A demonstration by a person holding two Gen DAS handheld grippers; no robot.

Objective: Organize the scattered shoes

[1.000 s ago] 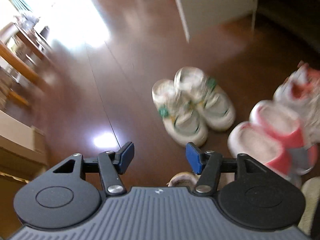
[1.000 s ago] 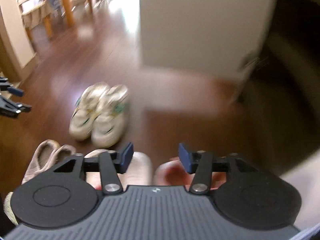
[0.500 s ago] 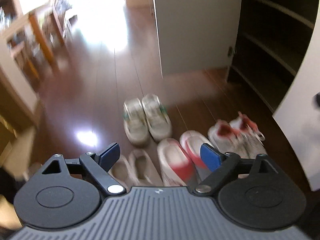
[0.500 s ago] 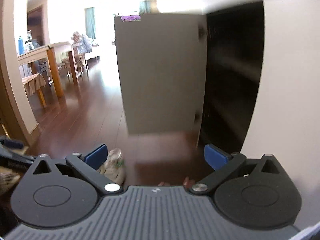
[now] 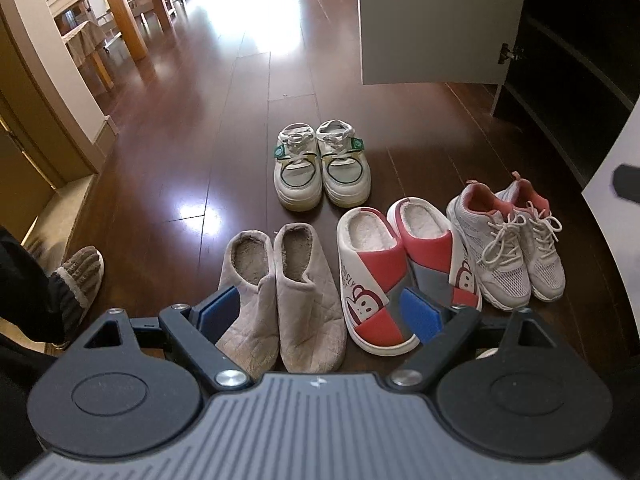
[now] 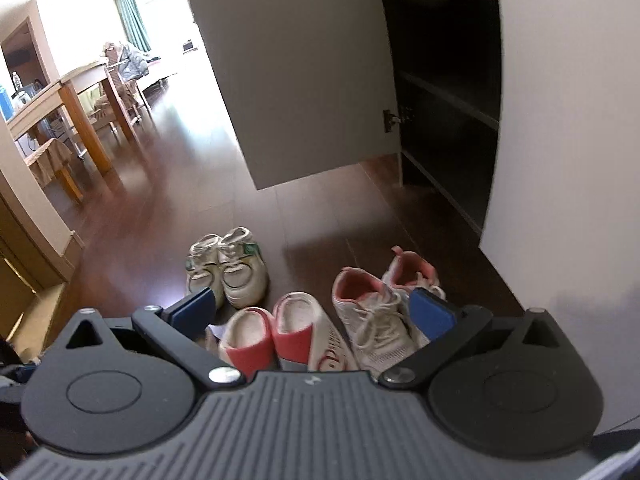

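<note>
Both jaws stand spread wide, gripping nothing. Below the left hand-held gripper (image 5: 318, 310) sit the beige slippers (image 5: 280, 288) and the red-and-white slippers (image 5: 396, 276) on the wooden floor (image 5: 180, 140) — green-trimmed sneakers (image 5: 322, 164) beyond. Under the right hand-held gripper (image 6: 312, 310) lie the pink-lined sneakers (image 6: 380, 308) — open cabinet (image 6: 444, 92) ahead-right.

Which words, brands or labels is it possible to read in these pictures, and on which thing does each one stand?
No text reads whole.
"ASTISN", partly legible, doubtful: red lettering along the side of the left red and white slipper, above a cartoon monkey face.
Red script on the right red and white slipper: too blurred to read.
Green tags on the white and green sneakers: too small to read.
Small mark on the left gripper body: a logo, no letters.
</note>
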